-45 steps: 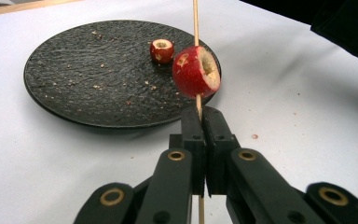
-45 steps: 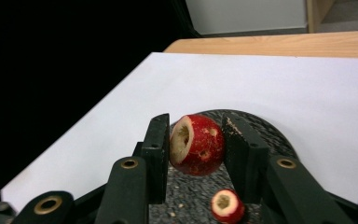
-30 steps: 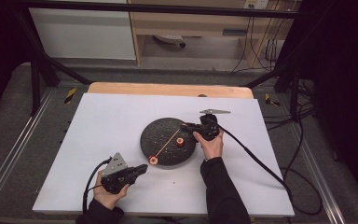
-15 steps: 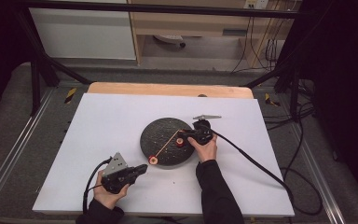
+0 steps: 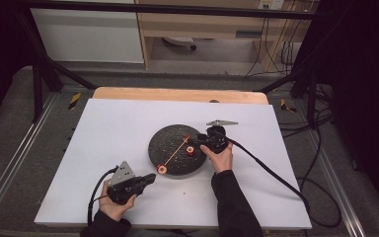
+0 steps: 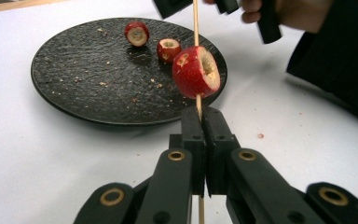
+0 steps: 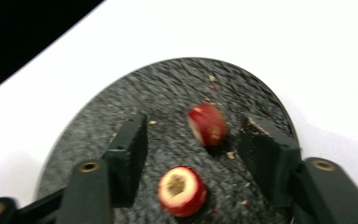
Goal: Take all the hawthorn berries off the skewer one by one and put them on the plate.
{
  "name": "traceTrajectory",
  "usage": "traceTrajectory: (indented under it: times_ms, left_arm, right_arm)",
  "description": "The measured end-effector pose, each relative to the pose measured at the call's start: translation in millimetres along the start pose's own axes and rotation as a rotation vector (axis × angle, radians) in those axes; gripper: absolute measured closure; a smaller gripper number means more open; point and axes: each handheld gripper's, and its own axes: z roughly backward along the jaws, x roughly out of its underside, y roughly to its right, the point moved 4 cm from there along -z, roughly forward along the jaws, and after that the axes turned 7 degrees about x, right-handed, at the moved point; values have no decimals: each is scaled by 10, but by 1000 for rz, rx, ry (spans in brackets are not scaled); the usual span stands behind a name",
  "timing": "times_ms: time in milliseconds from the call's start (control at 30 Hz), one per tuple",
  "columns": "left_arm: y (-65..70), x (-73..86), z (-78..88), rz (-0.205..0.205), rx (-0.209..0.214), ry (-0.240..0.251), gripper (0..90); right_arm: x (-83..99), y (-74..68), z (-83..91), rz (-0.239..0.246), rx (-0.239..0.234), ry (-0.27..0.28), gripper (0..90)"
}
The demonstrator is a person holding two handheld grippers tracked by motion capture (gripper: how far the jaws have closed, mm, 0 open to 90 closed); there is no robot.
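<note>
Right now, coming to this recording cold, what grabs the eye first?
A thin wooden skewer with one red fruit piece threaded on it, clamped in the shut left gripper near the front edge of the round black plate. Two more red fruit pieces lie loose on the plate. The right gripper hovers over them; its jaws, just opened wider, stand apart with nothing pressed between them.

White table (image 5: pixel 108 128); black plate (image 5: pixel 164 144) at centre, crumbs (image 6: pixel 260 136) beside it.

Red fruit pieces (image 6: pixel 196 72) with pale cores, speckled black plate (image 6: pixel 74 70), white table (image 5: pixel 113 123)
</note>
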Motion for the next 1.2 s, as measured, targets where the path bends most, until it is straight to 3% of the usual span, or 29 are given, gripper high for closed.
traceTrajectory:
  times_ms: [267,467,700,1200]
  left_arm:
    - [-4,-2,1,3,-6,1,882]
    - [-1,-2,-4,2,-9,0,882]
    - [17,-3,-19,-5,-8,-5,881]
    - [81,-4,-84,-22,-1,-16,882]
  right_arm:
    - [11,-221,300,56,-65,21,152]
    - [113,-375,462,93,-102,18,62]
    - [290,-522,535,102,-131,-1,33]
    - [472,-739,499,43,-234,8,70]
